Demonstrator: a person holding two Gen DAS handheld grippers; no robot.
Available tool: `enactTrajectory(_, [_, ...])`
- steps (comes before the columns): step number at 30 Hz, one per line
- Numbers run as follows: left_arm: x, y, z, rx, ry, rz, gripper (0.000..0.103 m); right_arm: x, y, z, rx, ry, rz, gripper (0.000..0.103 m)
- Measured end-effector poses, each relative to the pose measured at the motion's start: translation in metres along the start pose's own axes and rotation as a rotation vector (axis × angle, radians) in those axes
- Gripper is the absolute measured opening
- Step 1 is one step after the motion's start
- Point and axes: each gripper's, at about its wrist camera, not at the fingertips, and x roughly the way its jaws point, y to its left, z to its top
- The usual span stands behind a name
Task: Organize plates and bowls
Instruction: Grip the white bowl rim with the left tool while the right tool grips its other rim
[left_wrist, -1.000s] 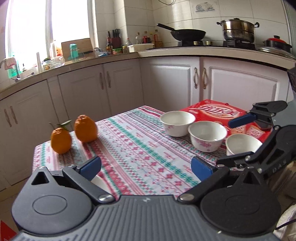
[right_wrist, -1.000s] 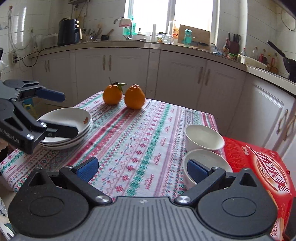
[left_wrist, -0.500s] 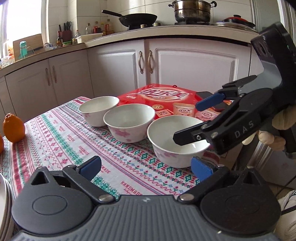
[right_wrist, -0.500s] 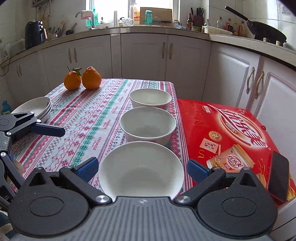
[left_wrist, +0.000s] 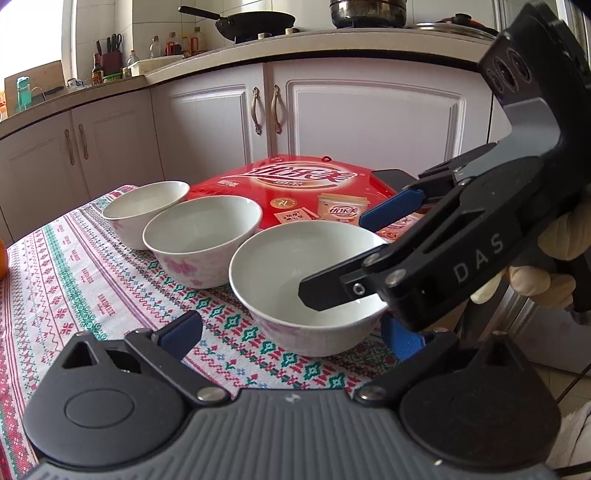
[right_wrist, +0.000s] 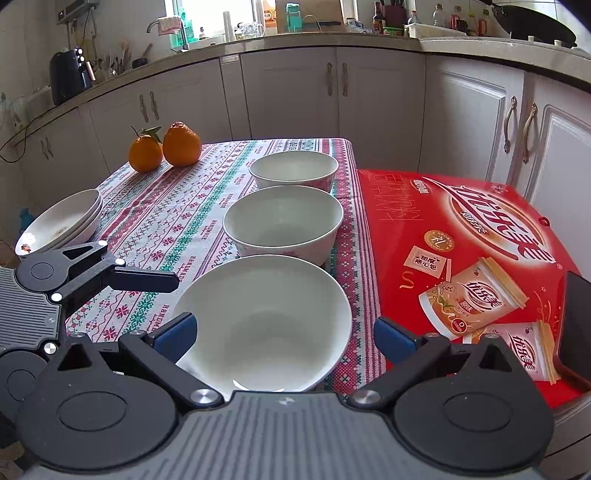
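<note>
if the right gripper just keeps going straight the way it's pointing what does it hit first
Most likely the nearest white bowl: the open right gripper already straddles its near rim. Beyond it in the same line sits the middle bowl. Height over the rim is hard to judge.

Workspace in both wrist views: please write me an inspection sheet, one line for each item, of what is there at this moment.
Surface: table under a patterned cloth.
Job's things: three white bowls in a row, near bowl, middle bowl, far bowl; stacked plates at the table's left edge.
Clutter: two oranges; red box beside the bowls, dark phone on it.
Grippers: right gripper open, one finger inside the near bowl, the other beyond its rim; left gripper open, empty, pointed at the same bowl.
Cables: nothing seen on the table.
Surroundings: white kitchen cabinets, wok on the counter.
</note>
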Motion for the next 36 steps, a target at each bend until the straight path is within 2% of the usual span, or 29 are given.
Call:
enactTrajectory(5, [0.005, -0.006, 0.001, 0.013, 0.003, -0.009, 0.101, 0.004, -0.006, 0.002, 0.008, 0.009, 0.026, 0.099])
enactTrajectory(10, [0.008, -0.006, 0.001, 0.003, 0.003, -0.017, 0.094, 0.007, -0.008, 0.003, 0.012, 0.021, 0.048, 0.088])
enactTrajectory(15, [0.006, -0.006, 0.002, -0.005, 0.003, -0.045, 0.086, 0.009, -0.012, 0.004, 0.032, 0.032, 0.081, 0.085])
enactTrajectory(20, [0.006, -0.007, 0.002, -0.008, 0.001, -0.046, 0.085, 0.008, -0.015, 0.005, 0.061, 0.037, 0.112, 0.084])
enactTrajectory(28, [0.003, -0.005, 0.003, -0.021, 0.011, -0.048, 0.085, 0.006, -0.01, 0.008, 0.051, 0.041, 0.105, 0.084])
enactTrajectory(36, [-0.012, 0.006, -0.001, -0.044, 0.022, -0.022, 0.085, 0.006, 0.01, 0.015, 0.011, 0.042, 0.137, 0.085])
